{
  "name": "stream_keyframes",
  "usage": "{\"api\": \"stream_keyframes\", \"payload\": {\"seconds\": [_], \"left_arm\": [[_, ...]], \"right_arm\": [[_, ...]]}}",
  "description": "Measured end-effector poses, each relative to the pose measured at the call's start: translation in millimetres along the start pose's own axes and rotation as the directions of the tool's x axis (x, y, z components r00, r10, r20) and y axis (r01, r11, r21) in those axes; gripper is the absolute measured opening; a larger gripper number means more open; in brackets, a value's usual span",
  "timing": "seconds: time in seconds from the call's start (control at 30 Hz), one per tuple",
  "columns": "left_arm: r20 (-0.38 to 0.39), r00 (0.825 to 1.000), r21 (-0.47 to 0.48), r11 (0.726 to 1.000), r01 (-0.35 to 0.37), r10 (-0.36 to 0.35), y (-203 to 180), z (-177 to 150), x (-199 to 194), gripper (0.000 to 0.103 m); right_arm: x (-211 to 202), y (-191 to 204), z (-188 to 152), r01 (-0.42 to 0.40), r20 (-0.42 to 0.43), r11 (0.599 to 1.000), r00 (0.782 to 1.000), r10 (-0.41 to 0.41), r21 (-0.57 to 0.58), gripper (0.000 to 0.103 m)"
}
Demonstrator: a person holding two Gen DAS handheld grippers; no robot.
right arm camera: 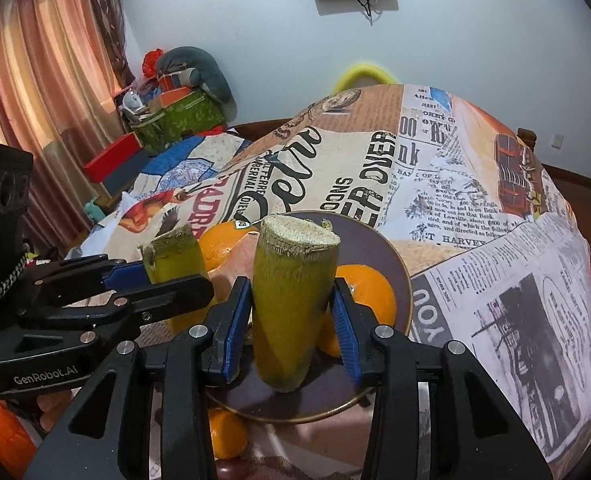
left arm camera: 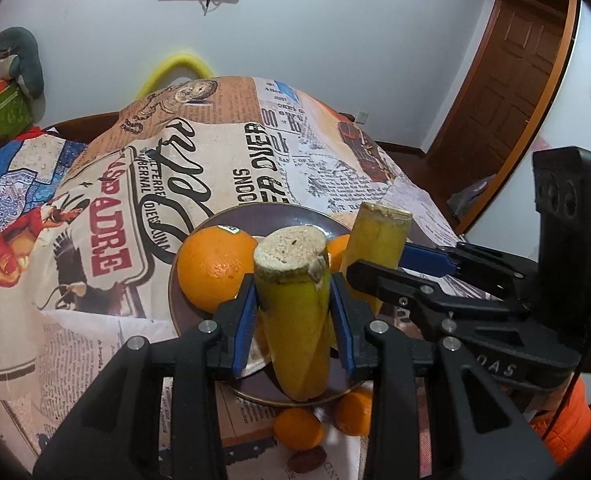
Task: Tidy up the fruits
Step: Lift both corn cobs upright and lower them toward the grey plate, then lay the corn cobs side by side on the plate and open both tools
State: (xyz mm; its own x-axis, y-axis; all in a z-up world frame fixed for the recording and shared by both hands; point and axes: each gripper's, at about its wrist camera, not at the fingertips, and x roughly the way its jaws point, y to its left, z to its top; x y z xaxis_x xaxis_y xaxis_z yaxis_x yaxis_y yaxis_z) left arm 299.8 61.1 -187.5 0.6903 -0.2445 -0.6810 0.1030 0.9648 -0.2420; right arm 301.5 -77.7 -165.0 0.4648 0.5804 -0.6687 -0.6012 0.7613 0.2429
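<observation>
**A:** Start with the left wrist view. What is the left gripper [left arm camera: 291, 300] carrying?

**B:** A cut length of yellow-green cane, the left cane piece [left arm camera: 293, 304]. The blue pads are clamped on its sides about midway up, and it stands nearly upright between them, fibrous cut end on top, lower end hanging over the plate [left arm camera: 295, 216].

**A:** How would it handle?

**B:** I'd judge it stiff and fairly dense, with a smooth, waxy rind that could slip, so a mid-length hold across the rind seems right. The big orange [left arm camera: 211, 268] sits on the plate just left of it. Two small oranges [left arm camera: 299, 428] lie on the newspaper-print cloth [left arm camera: 135, 208] beside the plate's near rim.

**A:** And the right wrist view?

**B:** Same picture mirrored. The right gripper [right arm camera: 291, 312] has its pads pressed on the right cane piece [right arm camera: 291, 304], again around the middle, the piece tilted slightly and hanging above the plate's dark surface. An orange [right arm camera: 367, 292] rests on the plate just behind the right-hand pad.

**A:** Are the two pieces touching?

**B:** No, side by side, close but apart.
</observation>
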Motion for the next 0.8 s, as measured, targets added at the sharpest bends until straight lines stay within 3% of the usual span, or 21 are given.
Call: {"api": "stream_keyframes", "payload": {"seconds": [0.1,0.4,0.8], "left_arm": [[-0.012,1.000,0.000,1.000,0.003,-0.003,0,2,2,0.035],[0.005,1.000,0.010,1.000,-0.019,0.019,-3,1,-9,0.039],[0.047,0.997,0.023,0.998,-0.057,0.056,-11,-10,-58,0.039]], "right_arm": [[0,5,0,0.038,0.002,0.998,0.999,-0.038,-0.043,0.038],[-17,2,0,0.038,0.028,0.999,0.999,-0.037,-0.031,0.043],[-51,14,-9,0.051,0.056,0.998,0.997,-0.049,-0.034,0.043]]}}
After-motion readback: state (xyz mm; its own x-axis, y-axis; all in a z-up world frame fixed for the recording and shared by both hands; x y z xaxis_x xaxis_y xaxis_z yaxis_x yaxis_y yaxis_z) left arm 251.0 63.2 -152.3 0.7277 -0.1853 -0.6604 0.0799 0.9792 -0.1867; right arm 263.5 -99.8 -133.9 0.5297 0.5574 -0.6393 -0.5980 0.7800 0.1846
